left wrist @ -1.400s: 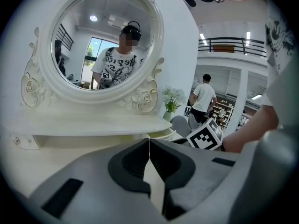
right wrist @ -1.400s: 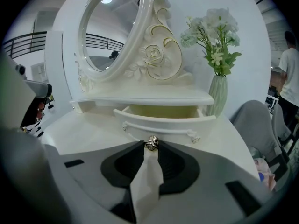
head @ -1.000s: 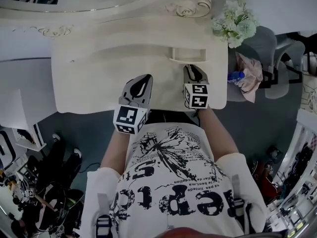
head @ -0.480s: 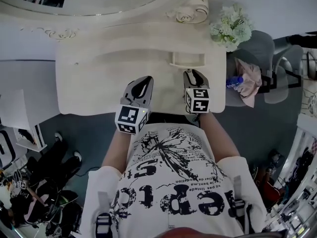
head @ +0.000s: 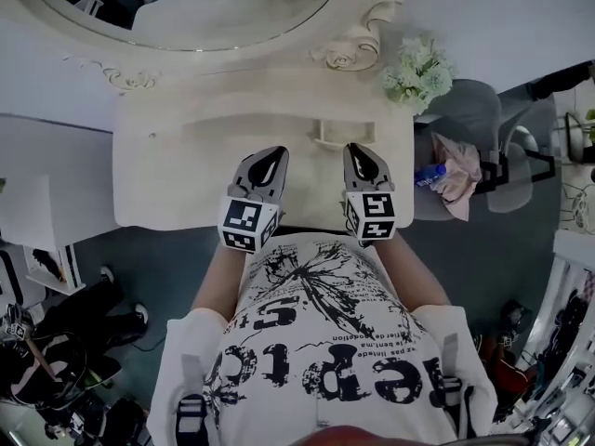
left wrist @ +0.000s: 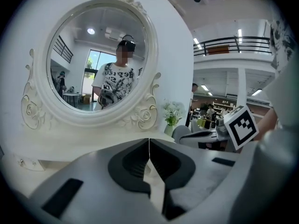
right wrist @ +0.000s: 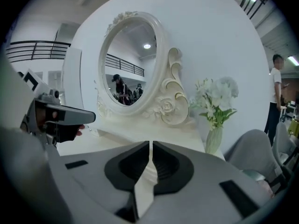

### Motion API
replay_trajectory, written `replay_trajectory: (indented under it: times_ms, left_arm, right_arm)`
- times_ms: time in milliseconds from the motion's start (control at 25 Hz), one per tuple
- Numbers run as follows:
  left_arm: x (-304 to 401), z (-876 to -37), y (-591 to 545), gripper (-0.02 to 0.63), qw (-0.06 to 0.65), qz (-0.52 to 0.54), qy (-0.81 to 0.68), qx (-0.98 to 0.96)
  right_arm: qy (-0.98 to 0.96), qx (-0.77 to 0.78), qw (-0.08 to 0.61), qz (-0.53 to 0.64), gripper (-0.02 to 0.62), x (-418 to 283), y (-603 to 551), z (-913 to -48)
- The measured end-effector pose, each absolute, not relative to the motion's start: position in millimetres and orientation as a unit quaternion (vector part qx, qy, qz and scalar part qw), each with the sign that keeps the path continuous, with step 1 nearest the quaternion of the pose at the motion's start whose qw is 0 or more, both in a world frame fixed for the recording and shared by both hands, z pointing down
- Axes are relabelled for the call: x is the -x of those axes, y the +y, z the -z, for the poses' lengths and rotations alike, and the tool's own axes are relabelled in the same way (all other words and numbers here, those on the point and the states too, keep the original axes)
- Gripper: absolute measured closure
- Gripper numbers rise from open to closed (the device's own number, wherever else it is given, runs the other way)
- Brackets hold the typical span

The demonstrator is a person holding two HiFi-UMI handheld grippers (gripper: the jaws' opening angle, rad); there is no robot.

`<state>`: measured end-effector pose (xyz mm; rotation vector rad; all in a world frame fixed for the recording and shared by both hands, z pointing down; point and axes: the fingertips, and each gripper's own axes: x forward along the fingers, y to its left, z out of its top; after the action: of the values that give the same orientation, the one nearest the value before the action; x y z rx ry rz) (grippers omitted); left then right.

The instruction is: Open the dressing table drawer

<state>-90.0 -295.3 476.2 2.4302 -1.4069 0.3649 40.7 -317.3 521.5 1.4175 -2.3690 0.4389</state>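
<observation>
White dressing table (head: 167, 170) lies below you, under its oval mirror (head: 232, 12). Its small drawer (head: 344, 133) stands out a little from the back tier, just ahead of your right gripper (head: 361, 152), whose jaws are closing with nothing between them. Your left gripper (head: 270, 154) has its jaws together, empty.

Cream dressing table (head: 186, 170), white flowers (head: 418, 71)

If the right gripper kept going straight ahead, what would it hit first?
The right gripper would probably meet the raised back shelf below the mirror's carved scroll; depth is unclear. Its jaws are closing, empty.
</observation>
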Motion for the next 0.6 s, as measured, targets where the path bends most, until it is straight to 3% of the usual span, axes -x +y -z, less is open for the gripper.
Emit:
replay_trajectory:
  times_ms: [600]
  left_arm:
    - [115.6,-417.5,-305.5,0.586,0.100,-0.088,-0.514,-0.847]
  right_arm:
    - [-0.861,-0.496,0.090,-0.065,0.578,-34.9,-321.7,-437.0]
